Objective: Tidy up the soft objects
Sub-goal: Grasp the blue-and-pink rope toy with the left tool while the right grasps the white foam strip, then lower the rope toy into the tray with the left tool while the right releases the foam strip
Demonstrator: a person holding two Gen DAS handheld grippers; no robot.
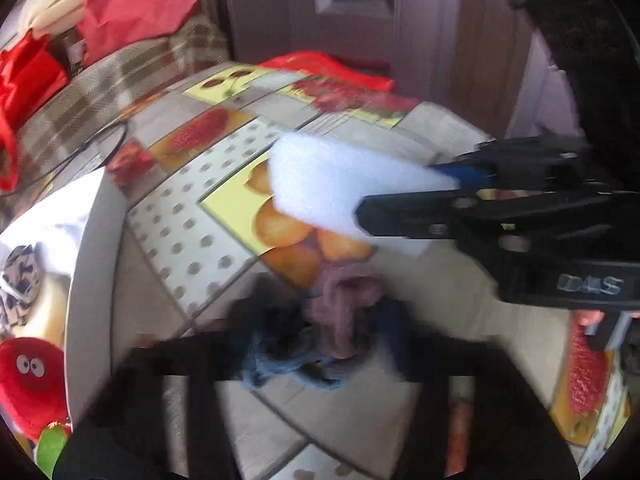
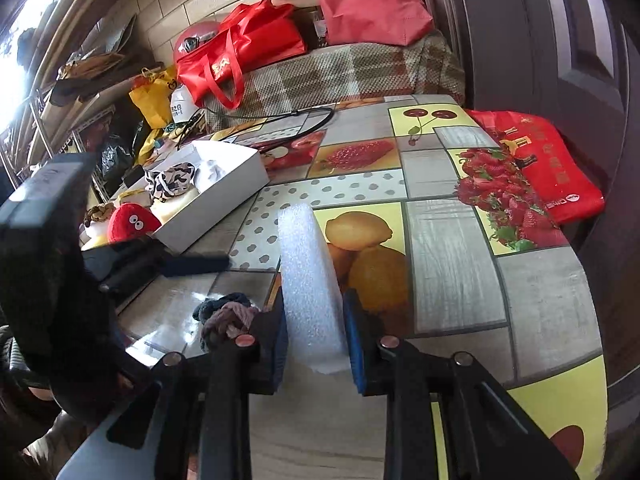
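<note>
The right hand-held gripper (image 2: 314, 350) is clamped on a white foam block (image 2: 308, 276) above the fruit-patterned desk (image 2: 452, 264). The left hand-held gripper (image 1: 316, 360), blurred, is closed on bunched scrunchies (image 1: 340, 312). A white box (image 2: 224, 184) of soft things sits at the desk's left.

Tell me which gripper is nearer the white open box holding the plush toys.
Left. The left gripper hovers just beside the white open box, while the right gripper sits farther back, clamped on the white foam block.
</note>
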